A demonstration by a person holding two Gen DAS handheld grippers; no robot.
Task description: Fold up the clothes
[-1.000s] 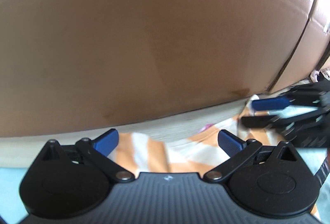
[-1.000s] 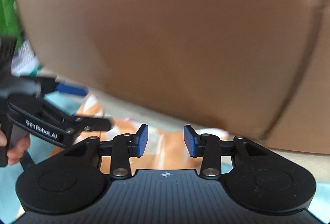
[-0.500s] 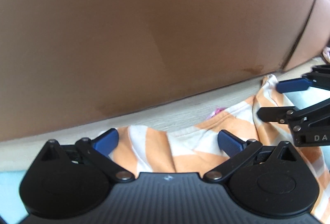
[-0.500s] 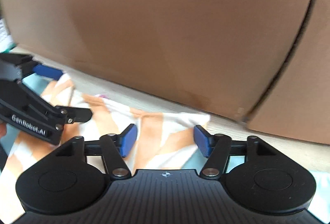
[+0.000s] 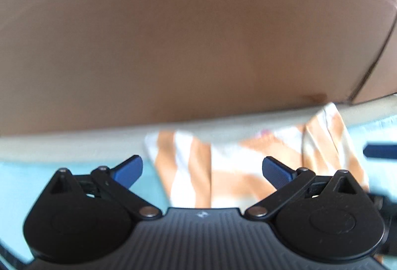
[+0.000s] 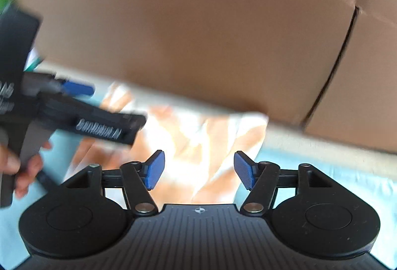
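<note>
Left wrist view: both grippers spread over an orange-and-white striped garment (image 5: pixel 223 170) on a pale blue cloth.

Ahead of the left gripper (image 5: pixel 202 167), whose blue pads (image 5: pixel 129 169) stand wide apart and hold nothing, the garment lies between and beyond the fingers, its far edge reaching a pale strip just under a big cardboard box (image 5: pixel 173 34) that fills the upper view. The pale blue cloth (image 5: pixel 19 178) shows to the gripper's left. From the right wrist, the right gripper (image 6: pixel 198 170) is likewise spread and empty, with the garment (image 6: pixel 188 140) straight ahead between its pads (image 6: pixel 155 169) and the same box (image 6: pixel 198 21) beyond. To its left the left gripper (image 6: pixel 82 106) reaches over the garment, gripped by a hand (image 6: pixel 17 165); both views are blurred.
</note>
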